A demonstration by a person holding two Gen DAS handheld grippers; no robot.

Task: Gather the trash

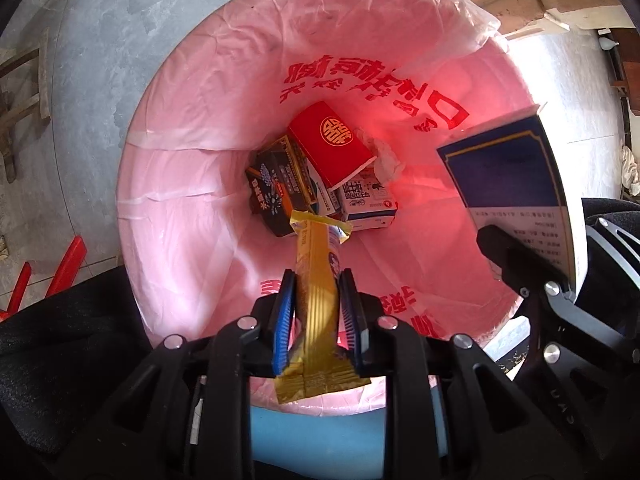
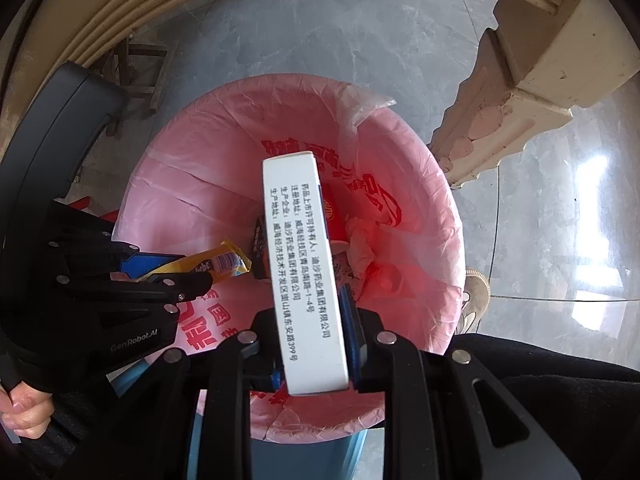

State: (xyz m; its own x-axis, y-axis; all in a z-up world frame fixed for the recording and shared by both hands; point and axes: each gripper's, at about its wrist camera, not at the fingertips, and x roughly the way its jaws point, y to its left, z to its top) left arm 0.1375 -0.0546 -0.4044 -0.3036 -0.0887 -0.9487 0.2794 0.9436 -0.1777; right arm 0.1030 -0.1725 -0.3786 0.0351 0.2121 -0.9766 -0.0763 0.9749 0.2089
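Observation:
A bin lined with a pink bag [image 1: 192, 168] opens below both grippers. My left gripper [image 1: 317, 280] is shut on a gold snack wrapper [image 1: 316, 292], which hangs over the bin mouth. In the right wrist view the same wrapper [image 2: 216, 266] sticks out of the left gripper [image 2: 168, 272] at the left. My right gripper [image 2: 308, 304] is shut on a flat white medicine box [image 2: 304, 272] with black print, held edge-up above the bin [image 2: 192, 184]. The left wrist view shows that box's blue face [image 1: 508, 168] at the right. At the bin's bottom lie a red box [image 1: 332, 142], dark cartons [image 1: 276, 188] and crumpled tissue [image 1: 386, 156].
Grey tiled floor [image 1: 104, 60] surrounds the bin. A beige carved furniture leg [image 2: 512, 92] stands to the bin's right, and a curved wooden edge [image 2: 160, 4] runs across the top. Red bars [image 1: 64, 268] lie on the floor at the left. A person's hand [image 2: 24, 412] grips the left handle.

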